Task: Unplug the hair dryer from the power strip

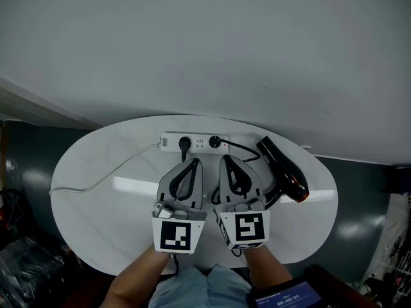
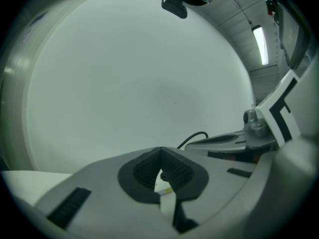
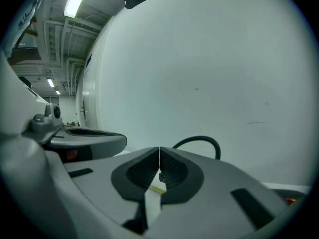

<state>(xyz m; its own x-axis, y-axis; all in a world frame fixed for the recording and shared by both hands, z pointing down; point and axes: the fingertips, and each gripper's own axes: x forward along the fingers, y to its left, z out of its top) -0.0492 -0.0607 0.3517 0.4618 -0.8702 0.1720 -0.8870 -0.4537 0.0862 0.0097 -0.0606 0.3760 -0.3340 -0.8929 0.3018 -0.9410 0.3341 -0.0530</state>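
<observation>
Holding my left gripper [image 1: 192, 162] and right gripper [image 1: 226, 159] clenched on nothing, I'm just nearside of the power strip [image 1: 194, 142]. The hair dryer [image 1: 286, 172] lies at its right, plug [image 1: 215, 142] still seated; unplugging remains.

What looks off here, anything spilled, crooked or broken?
Nothing stands out. The power strip lies straight at the far side of the table with both black plugs in it, the hair dryer rests at the right, and the white cord trails left.
</observation>
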